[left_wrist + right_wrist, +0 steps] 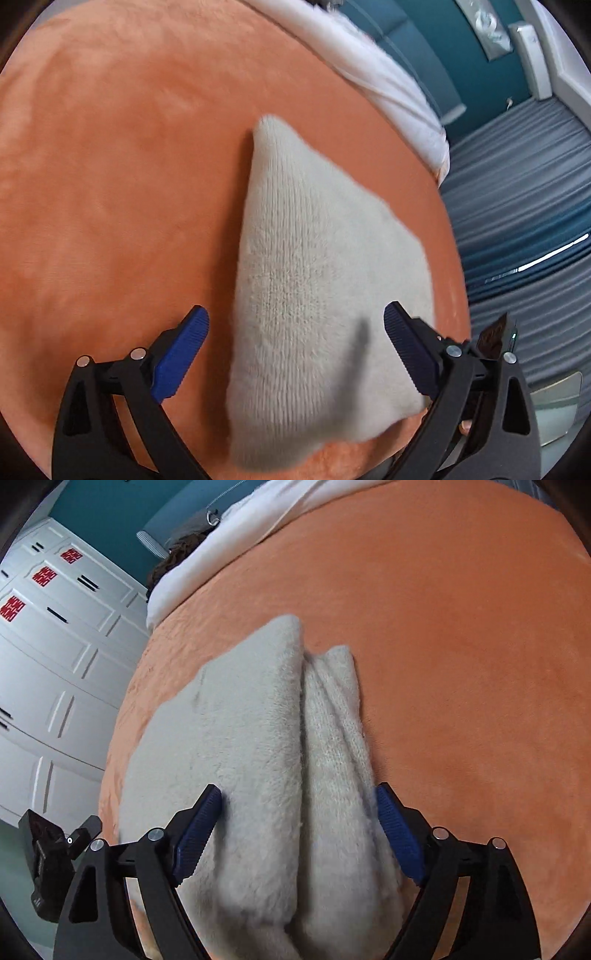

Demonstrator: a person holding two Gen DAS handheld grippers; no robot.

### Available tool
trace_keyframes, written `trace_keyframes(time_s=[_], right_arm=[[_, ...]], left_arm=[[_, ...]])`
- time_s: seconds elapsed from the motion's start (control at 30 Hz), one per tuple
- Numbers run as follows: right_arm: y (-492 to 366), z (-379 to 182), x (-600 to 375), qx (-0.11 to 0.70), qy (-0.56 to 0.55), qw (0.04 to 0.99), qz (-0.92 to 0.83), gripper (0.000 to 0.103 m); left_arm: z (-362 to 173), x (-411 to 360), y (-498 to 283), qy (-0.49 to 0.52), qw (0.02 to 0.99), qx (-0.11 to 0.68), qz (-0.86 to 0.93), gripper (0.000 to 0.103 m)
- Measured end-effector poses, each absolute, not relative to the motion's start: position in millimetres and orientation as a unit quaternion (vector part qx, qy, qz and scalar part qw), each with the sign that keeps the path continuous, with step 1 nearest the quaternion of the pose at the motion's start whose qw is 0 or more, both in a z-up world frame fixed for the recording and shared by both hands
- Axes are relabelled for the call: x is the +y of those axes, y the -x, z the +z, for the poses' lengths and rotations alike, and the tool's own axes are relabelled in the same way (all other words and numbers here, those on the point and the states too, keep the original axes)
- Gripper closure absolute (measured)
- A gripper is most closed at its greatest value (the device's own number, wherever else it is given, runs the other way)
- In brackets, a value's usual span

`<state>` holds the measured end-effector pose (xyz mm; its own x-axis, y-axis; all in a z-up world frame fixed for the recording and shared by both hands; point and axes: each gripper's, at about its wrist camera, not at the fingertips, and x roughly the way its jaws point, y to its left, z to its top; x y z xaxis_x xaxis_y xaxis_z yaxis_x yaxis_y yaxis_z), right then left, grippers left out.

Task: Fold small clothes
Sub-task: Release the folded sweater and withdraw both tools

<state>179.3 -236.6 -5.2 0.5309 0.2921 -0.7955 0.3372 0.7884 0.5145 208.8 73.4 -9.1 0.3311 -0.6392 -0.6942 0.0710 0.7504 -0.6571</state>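
Blue fingers (181, 354) of our left gripper (295, 350) stand wide apart over the near end of a cream knit (314, 277), gripping nothing; one pad sits off its left edge above the blanket (110, 166), the other over its right side. We judge this spread to be a hover, ready to pinch or press a fold. Our right gripper (299, 830) is likewise wide open and empty, its fingers (199, 830) straddling the knit (240, 738) where a folded flap meets a narrower bunched strip along the right side, likely a sleeve, though we cannot tell. That bunching suggests why we hold here: the strip looks in need of tucking or smoothing before the next fold.

Further out, the knit tapers to a corner and lies flat on the orange blanket, near the bed's edge, so both hands can reach it. Beyond, a white sheet (388, 81) borders the blanket; a teal wall (424, 37) and white cupboards (55, 664) close the scene.
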Motion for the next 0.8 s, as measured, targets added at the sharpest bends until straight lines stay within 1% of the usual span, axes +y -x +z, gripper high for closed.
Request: trace_keyframes(time_s=[0.03, 0.07, 0.1, 0.13, 0.17, 0.23, 0.3, 0.37, 0.43, 0.47, 0.5, 0.53, 0.57, 0.6, 0.63, 0.67, 0.7, 0.73, 0.8], right_arm=[[-182, -8, -236, 0.482, -0.332, 0.811, -0.007, 0.029], [-183, -8, -235, 0.480, -0.336, 0.810, 0.000, 0.046], [-185, -1, -234, 0.476, -0.330, 0.815, 0.000, 0.056], [-187, 12, -233, 0.467, -0.322, 0.823, 0.003, 0.064], [-188, 31, -232, 0.446, -0.313, 0.838, 0.015, 0.067], [-188, 72, -228, 0.402, -0.299, 0.864, 0.040, 0.070], [-184, 106, -226, 0.362, -0.288, 0.885, 0.053, 0.070], [-183, 122, -230, 0.337, -0.281, 0.897, 0.058, 0.069], [-185, 111, -237, 0.342, -0.279, 0.896, 0.045, 0.064], [-189, 94, -242, 0.357, -0.278, 0.891, 0.036, 0.060], [-198, 66, -247, 0.389, -0.278, 0.878, 0.018, 0.058], [-203, 38, -252, 0.432, -0.279, 0.857, -0.007, 0.059], [-204, 17, -257, 0.473, -0.278, 0.835, -0.038, 0.073], [-198, 15, -261, 0.464, -0.293, 0.835, -0.035, 0.074], [-188, 26, -264, 0.431, -0.310, 0.847, -0.024, 0.074], [-179, 43, -263, 0.409, -0.302, 0.861, -0.024, 0.074], [-172, 57, -260, 0.392, -0.291, 0.872, -0.017, 0.079], [-166, 69, -254, 0.382, -0.279, 0.881, -0.003, 0.080], [-167, 71, -240, 0.396, -0.249, 0.884, 0.016, 0.081]], left_arm=[[-16, 68, -215, 0.268, 0.764, 0.535, -0.241, 0.036], [-18, 61, -219, 0.263, 0.760, 0.539, -0.252, 0.040], [-14, 58, -222, 0.255, 0.766, 0.533, -0.253, 0.047], [-2, 56, -224, 0.251, 0.771, 0.520, -0.268, 0.057], [10, 55, -223, 0.248, 0.776, 0.508, -0.280, 0.059], [47, 57, -225, 0.242, 0.792, 0.471, -0.304, 0.060], [74, 60, -226, 0.243, 0.803, 0.440, -0.322, 0.060], [90, 61, -227, 0.234, 0.814, 0.419, -0.327, 0.058], [80, 56, -232, 0.220, 0.818, 0.427, -0.316, 0.052], [65, 53, -237, 0.212, 0.817, 0.443, -0.303, 0.049], [44, 48, -240, 0.202, 0.811, 0.469, -0.284, 0.048], [24, 44, -244, 0.188, 0.806, 0.499, -0.258, 0.050], [8, 43, -244, 0.171, 0.803, 0.524, -0.228, 0.053], [3, 47, -241, 0.167, 0.810, 0.517, -0.220, 0.052], [7, 53, -234, 0.175, 0.818, 0.500, -0.223, 0.052], [14, 58, -230, 0.180, 0.821, 0.493, -0.226, 0.053], [21, 62, -226, 0.179, 0.824, 0.487, -0.227, 0.052], [28, 64, -222, 0.176, 0.830, 0.478, -0.228, 0.052], [26, 61, -223, 0.158, 0.836, 0.478, -0.221, 0.051]])
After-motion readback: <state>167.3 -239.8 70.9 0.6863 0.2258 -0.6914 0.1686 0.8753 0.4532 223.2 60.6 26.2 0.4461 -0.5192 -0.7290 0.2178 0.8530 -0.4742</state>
